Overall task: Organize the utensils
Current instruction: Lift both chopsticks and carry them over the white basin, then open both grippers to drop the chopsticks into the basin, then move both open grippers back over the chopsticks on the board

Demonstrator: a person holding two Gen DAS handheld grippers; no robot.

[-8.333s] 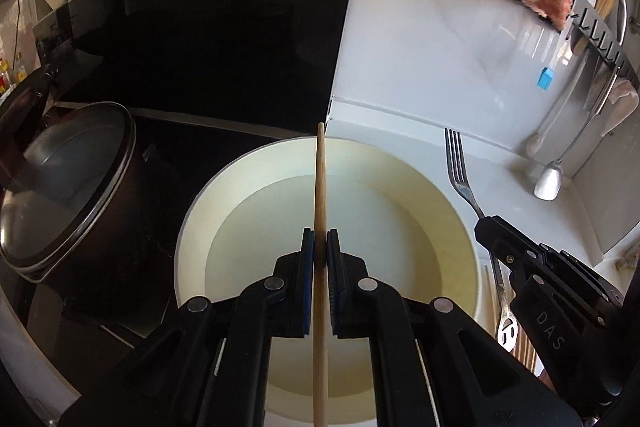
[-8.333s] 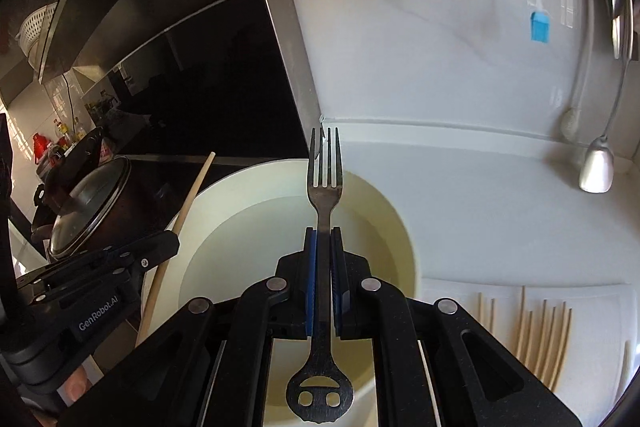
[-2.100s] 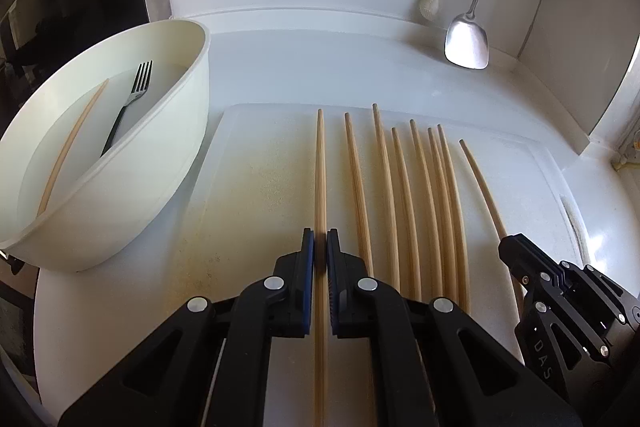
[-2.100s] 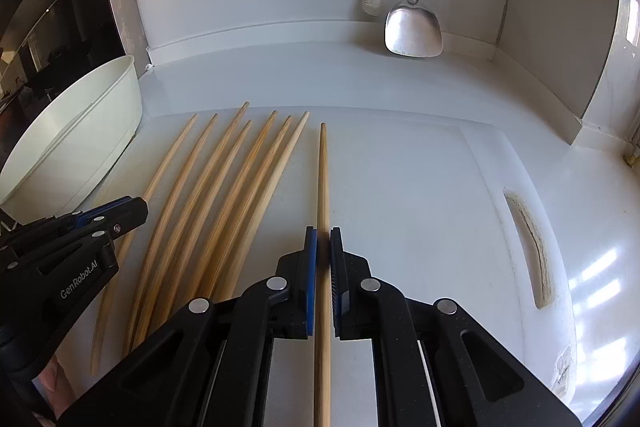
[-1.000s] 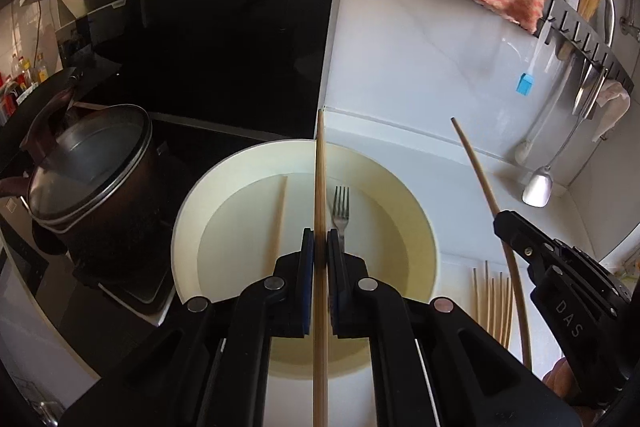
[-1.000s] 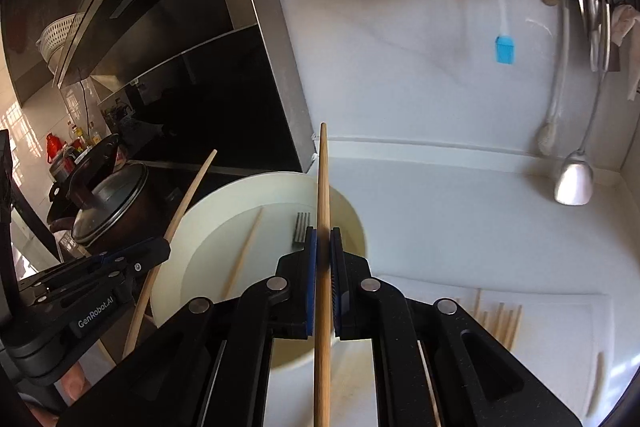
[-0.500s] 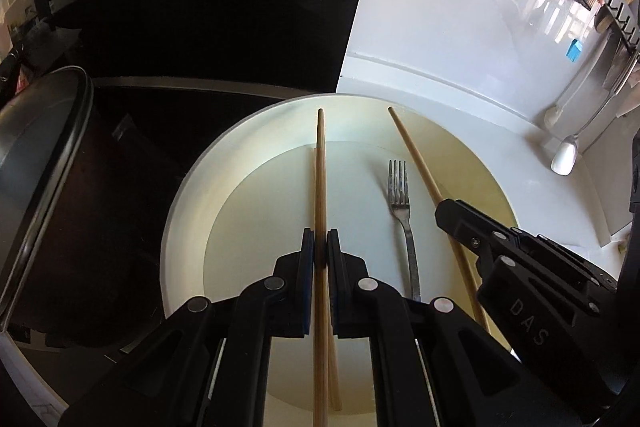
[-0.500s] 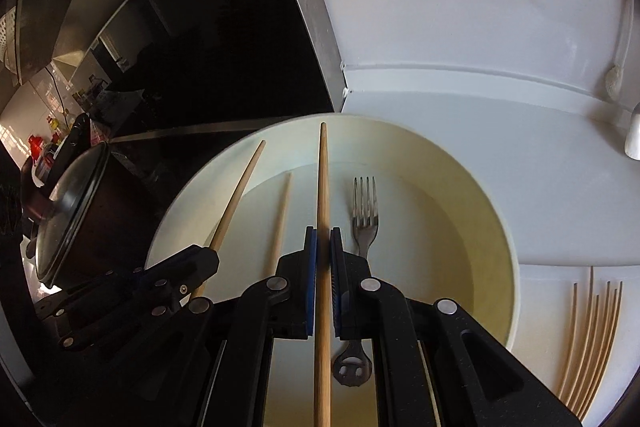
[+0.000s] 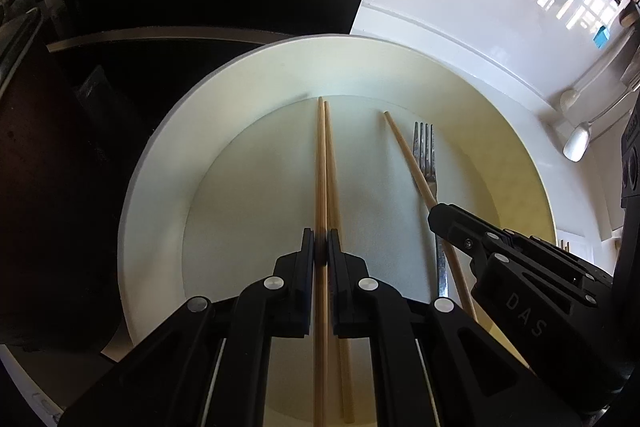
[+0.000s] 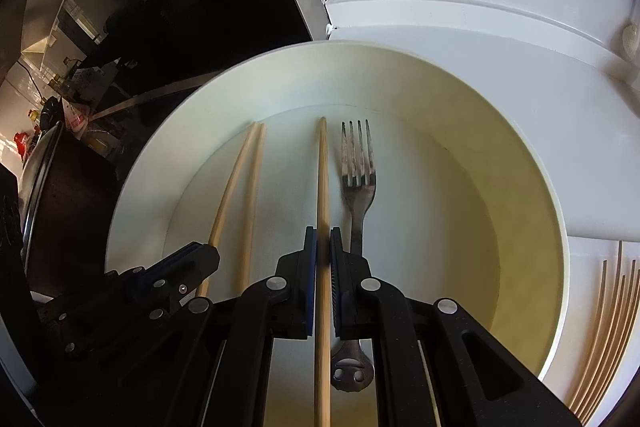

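Wooden chopstick (image 9: 320,163) clamped in left gripper (image 9: 321,251); right gripper (image 10: 323,247) clamps another, apparently over bowl (image 10: 520,155).

A white kitchen counter (image 10: 460,39) runs along a white wall, meeting a dark, glossy cooktop area (image 9: 168,39) at its left edge. A large cream bowl (image 10: 532,211) sits on the counter close to that junction. To the bowl's right, a row of wooden chopsticks (image 10: 608,327) lies side by side on what appears to be a white cutting board (image 10: 592,247), though only a corner shows. On the dark side, a lidded pot (image 10: 38,187) stands beside the bowl.
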